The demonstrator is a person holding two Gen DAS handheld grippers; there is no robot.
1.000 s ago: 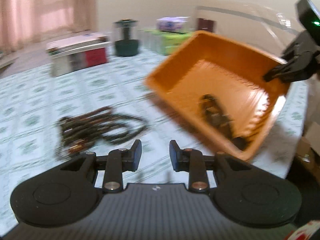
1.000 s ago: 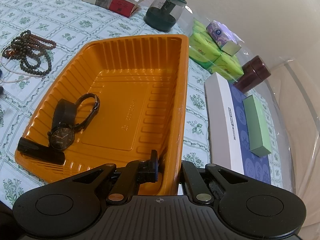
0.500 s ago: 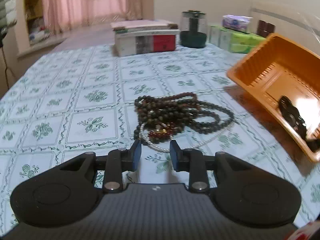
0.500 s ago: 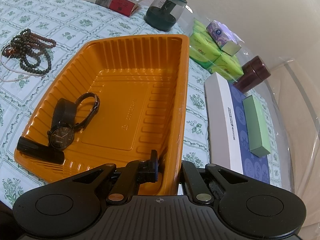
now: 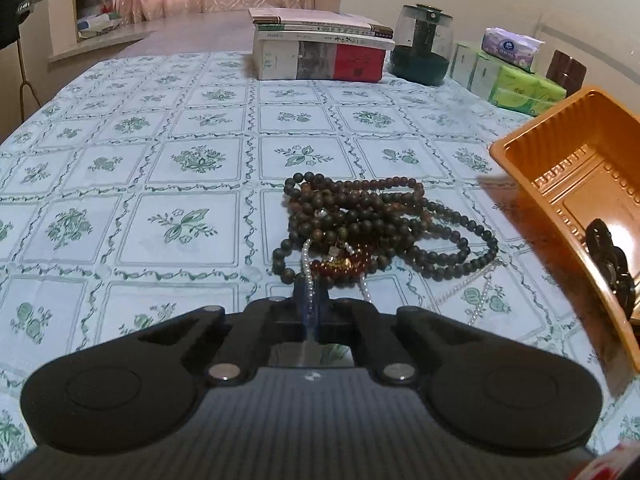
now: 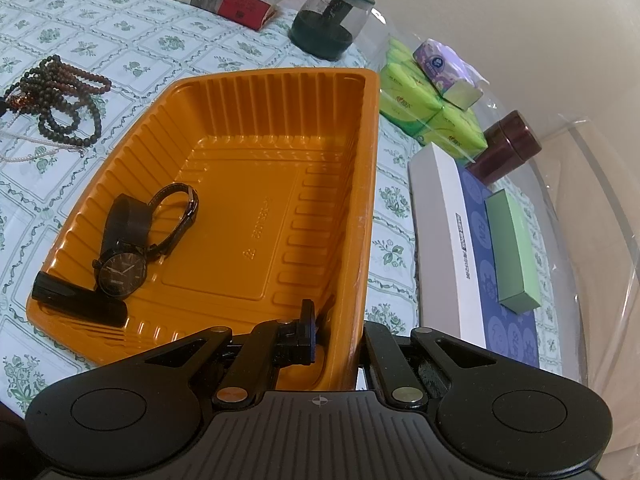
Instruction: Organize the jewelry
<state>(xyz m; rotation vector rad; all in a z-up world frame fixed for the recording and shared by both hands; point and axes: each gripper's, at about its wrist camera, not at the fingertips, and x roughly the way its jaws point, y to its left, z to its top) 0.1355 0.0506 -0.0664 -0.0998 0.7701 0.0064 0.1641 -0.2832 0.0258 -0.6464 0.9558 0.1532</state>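
A tangle of dark bead necklaces (image 5: 372, 224), with a red bead bracelet (image 5: 340, 262) and a white pearl strand (image 5: 308, 268), lies on the tablecloth. My left gripper (image 5: 311, 300) is shut at the pile's near edge, on the pearl strand. My right gripper (image 6: 336, 332) is shut on the near rim of the orange tray (image 6: 256, 168), which is tilted. A black watch (image 6: 124, 268) and a black strap (image 6: 76, 300) lie in the tray. The tray (image 5: 560, 184) also shows at the right of the left wrist view, and the beads (image 6: 60, 96) at the left of the right wrist view.
Stacked books (image 5: 320, 48) and a glass-domed dark green jar (image 5: 422, 50) stand at the back. Green tissue packs (image 6: 432, 108), a brown jar (image 6: 508, 148), and a white-and-blue box (image 6: 472, 248) with a green box (image 6: 514, 244) on it lie right of the tray.
My left gripper has swung left from the tray to the bead pile, moved in and shut at its near edge. The right gripper still holds the tray.
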